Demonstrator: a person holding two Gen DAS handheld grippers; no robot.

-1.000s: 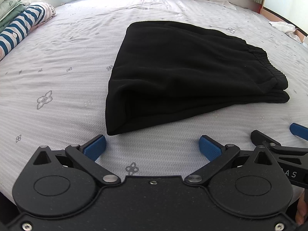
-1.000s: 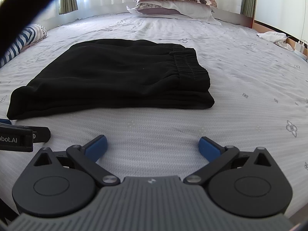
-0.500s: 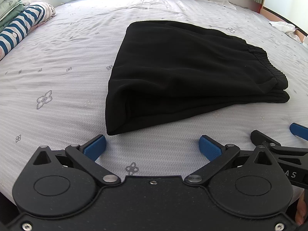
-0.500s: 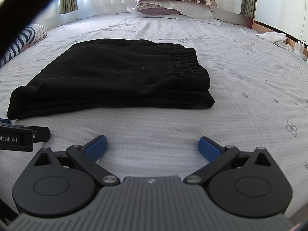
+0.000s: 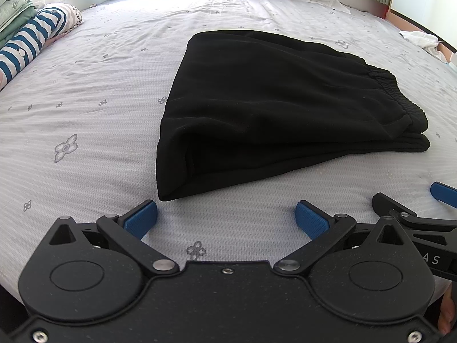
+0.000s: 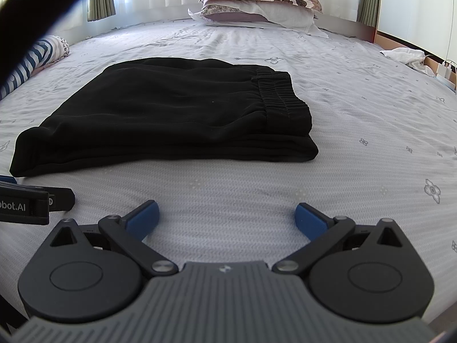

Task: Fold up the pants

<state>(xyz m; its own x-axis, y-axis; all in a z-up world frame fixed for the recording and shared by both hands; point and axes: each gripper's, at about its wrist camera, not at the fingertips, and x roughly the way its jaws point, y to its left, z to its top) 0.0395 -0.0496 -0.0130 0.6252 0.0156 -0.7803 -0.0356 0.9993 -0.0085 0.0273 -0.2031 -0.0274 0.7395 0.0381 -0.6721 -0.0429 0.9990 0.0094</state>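
Note:
Black pants (image 5: 274,108) lie folded into a flat stack on the pale bed sheet (image 5: 85,120), elastic waistband to the right. In the right wrist view the same pants (image 6: 171,114) sit ahead, waistband at their right end. My left gripper (image 5: 225,218) is open just short of the stack's near left corner, nothing between its blue pads. My right gripper (image 6: 225,218) is open too, above bare sheet (image 6: 357,114) in front of the stack's near edge. Each gripper shows at the edge of the other's view.
A striped blue and white roll (image 5: 31,43) and folded bedding lie at the far left. Pillows (image 6: 257,3) are stacked at the head of the bed. A white cloth (image 6: 405,55) lies at the far right edge, near a wooden frame and a charger.

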